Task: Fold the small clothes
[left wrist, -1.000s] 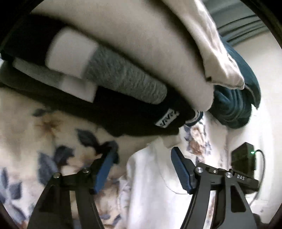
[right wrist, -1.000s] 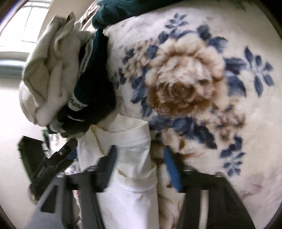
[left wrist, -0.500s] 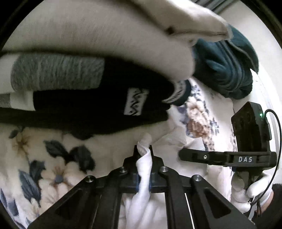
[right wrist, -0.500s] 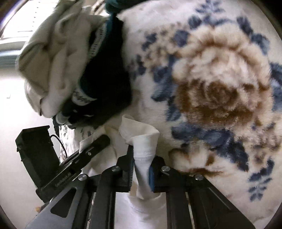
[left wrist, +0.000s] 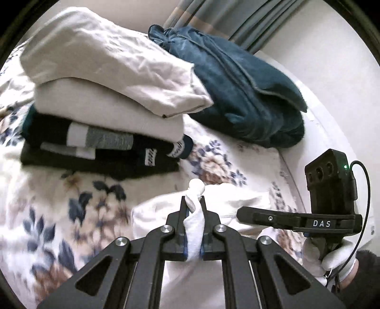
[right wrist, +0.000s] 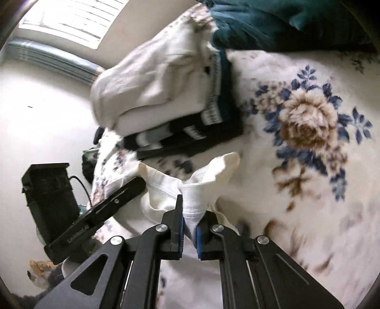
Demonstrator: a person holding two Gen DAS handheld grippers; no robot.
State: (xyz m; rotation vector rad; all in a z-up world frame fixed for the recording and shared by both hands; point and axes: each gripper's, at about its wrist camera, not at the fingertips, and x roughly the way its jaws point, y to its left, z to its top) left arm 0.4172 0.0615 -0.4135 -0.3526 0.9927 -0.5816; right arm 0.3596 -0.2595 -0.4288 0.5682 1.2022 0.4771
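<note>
The left gripper (left wrist: 193, 209) is clamped on a bunched fold of the white garment (left wrist: 228, 202), a knob of cloth poking out past its fingertips at 12 o'clock. The right gripper (right wrist: 190, 214) is likewise closed on a pinched edge of the same white garment (right wrist: 166, 187), which flares out above the blue pads (right wrist: 181, 228). The rest of the garment lies crumpled on the floral blanket (left wrist: 78, 204) between the two grippers. In the left wrist view the right gripper's body sits at 3 o'clock, held by a white-gloved hand (left wrist: 332, 259). Further out, at 10 to 11 o'clock, stands a stack of folded clothes (left wrist: 106, 102), cream pieces on top of black ones. A dark teal garment (left wrist: 244, 90) lies heaped at 1 o'clock, just beside the stack, with a curtain (left wrist: 228, 19) behind it.
</note>
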